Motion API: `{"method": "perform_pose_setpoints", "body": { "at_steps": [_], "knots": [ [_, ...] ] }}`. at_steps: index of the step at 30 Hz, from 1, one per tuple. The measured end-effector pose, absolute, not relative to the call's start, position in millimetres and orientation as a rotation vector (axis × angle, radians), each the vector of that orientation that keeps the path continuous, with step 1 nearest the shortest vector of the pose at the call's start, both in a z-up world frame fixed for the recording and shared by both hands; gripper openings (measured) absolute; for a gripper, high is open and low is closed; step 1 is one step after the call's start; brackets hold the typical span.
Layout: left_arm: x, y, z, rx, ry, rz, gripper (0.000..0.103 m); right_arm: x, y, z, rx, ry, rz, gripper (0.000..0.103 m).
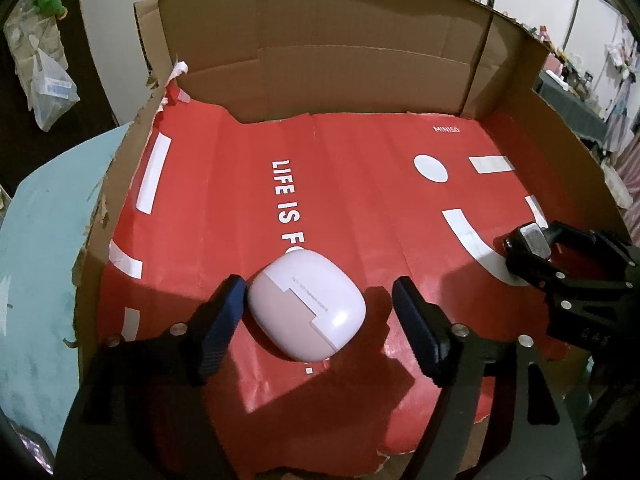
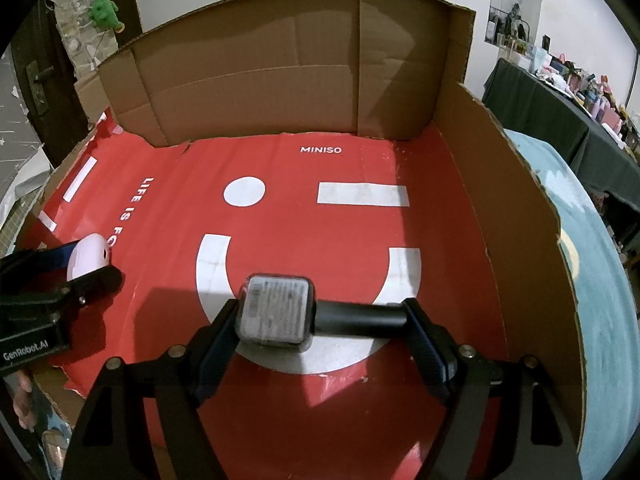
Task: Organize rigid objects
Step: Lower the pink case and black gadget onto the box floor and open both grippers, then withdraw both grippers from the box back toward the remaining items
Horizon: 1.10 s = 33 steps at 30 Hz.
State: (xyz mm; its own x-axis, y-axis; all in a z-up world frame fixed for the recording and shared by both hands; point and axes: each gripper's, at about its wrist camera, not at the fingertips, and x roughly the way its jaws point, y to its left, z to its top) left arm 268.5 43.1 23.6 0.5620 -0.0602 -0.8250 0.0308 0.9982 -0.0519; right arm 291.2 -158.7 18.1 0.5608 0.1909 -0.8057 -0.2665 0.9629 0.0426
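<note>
1. On the red paper liner of the cardboard box, my left gripper is standing spread around the pink earbud case.
2. My right gripper is pinching a black hand tool lengthwise.

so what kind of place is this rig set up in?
Most likely a lived-in home room, not a lab. The work area is a cut-open cardboard box lined with a red shopping bag, a wooden door stands at left, and a cluttered side table at right.
</note>
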Motion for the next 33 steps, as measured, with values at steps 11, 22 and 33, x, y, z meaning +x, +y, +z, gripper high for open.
{"method": "perform_pose_setpoints", "body": {
  "at_steps": [11,22,33],
  "knots": [
    [261.6,31.1,25.6,0.007,0.956,-0.066,0.091,278.0,-162.2,25.3,-0.065,0.925,0.295,0.085],
    [242.8,29.8,45.7,-0.015,0.901,-0.081,0.098,253.7,-161.5,50.8,-0.043,0.841,0.345,0.098],
    [216.5,39.7,65.7,-0.041,0.836,-0.035,0.103,230.4,-170.0,70.9,0.018,0.756,0.379,0.103]
  ]
}}
